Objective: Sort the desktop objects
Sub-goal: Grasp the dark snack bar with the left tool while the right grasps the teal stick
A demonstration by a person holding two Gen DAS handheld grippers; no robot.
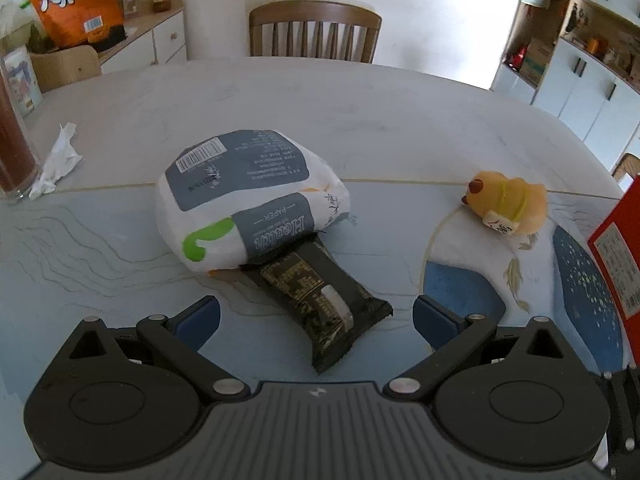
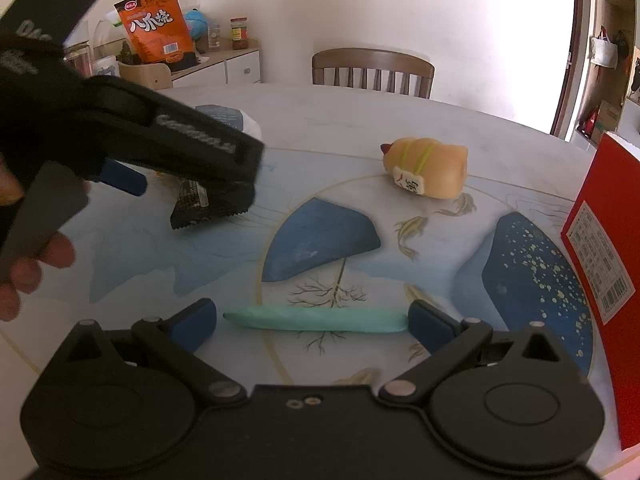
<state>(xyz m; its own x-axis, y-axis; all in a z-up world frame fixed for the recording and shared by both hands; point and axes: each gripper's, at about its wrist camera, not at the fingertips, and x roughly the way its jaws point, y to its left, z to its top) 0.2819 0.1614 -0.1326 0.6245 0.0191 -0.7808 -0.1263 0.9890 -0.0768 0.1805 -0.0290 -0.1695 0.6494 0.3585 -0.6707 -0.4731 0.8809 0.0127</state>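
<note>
My left gripper is open, its blue fingers either side of a black snack packet whose far end lies under a white and grey tissue pack. The left gripper also shows in the right wrist view, over the packet. My right gripper is open above a teal pen-like stick that lies flat between its fingers on the table. A yellow plush toy lies to the right; it also shows in the right wrist view.
A red box stands at the right edge of the round patterned table. A crumpled tissue and a dark glass sit at the left. An orange snack bag stands in a box behind. A wooden chair is beyond the table.
</note>
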